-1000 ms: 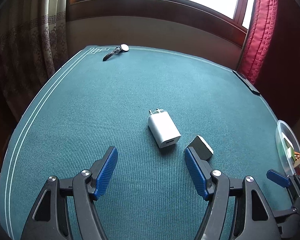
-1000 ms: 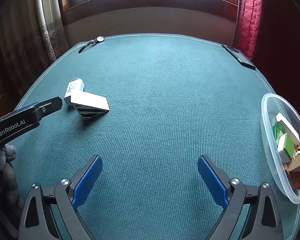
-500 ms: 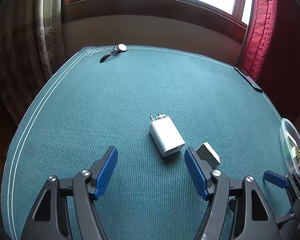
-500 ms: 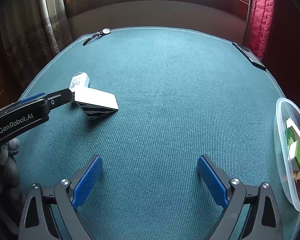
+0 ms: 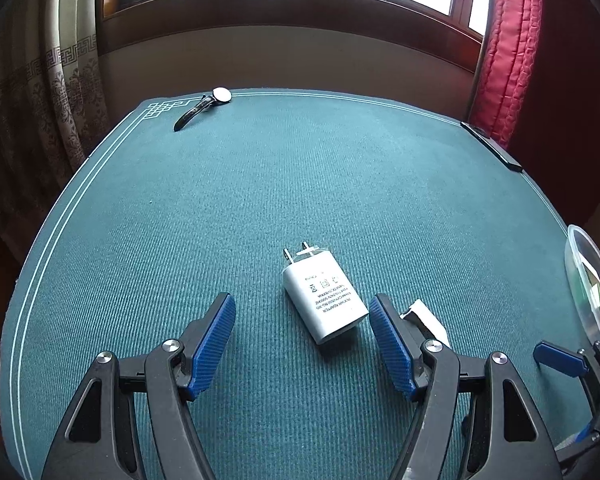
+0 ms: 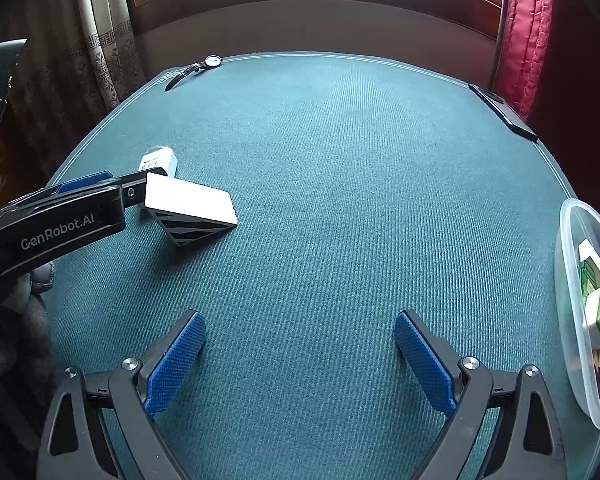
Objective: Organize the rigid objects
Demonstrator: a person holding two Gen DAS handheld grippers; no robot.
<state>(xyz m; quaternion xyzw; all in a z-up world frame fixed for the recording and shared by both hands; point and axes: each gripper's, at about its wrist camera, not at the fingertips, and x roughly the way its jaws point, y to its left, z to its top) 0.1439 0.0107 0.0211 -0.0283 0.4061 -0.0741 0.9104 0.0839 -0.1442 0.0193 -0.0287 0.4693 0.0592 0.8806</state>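
The left claw (image 5: 302,344) is spread, the adapter (image 5: 324,294) lying skewed just ahead between its pads. The box (image 5: 426,320) sits just behind the right pad and could be knocked. The right claw (image 6: 298,354) is spread, empty.

The left gripper (image 5: 302,344) advanced toward the white power adapter (image 5: 324,296), which came to lie between its spread fingers, nearer the right one. The adapter's printed side turned upward over the interval. The white wedge block (image 5: 426,322) slipped largely behind the right finger (image 5: 392,354). In the right wrist view, the left gripper's finger reached the block (image 6: 190,210), and the right gripper (image 6: 298,364) drew closer to both.
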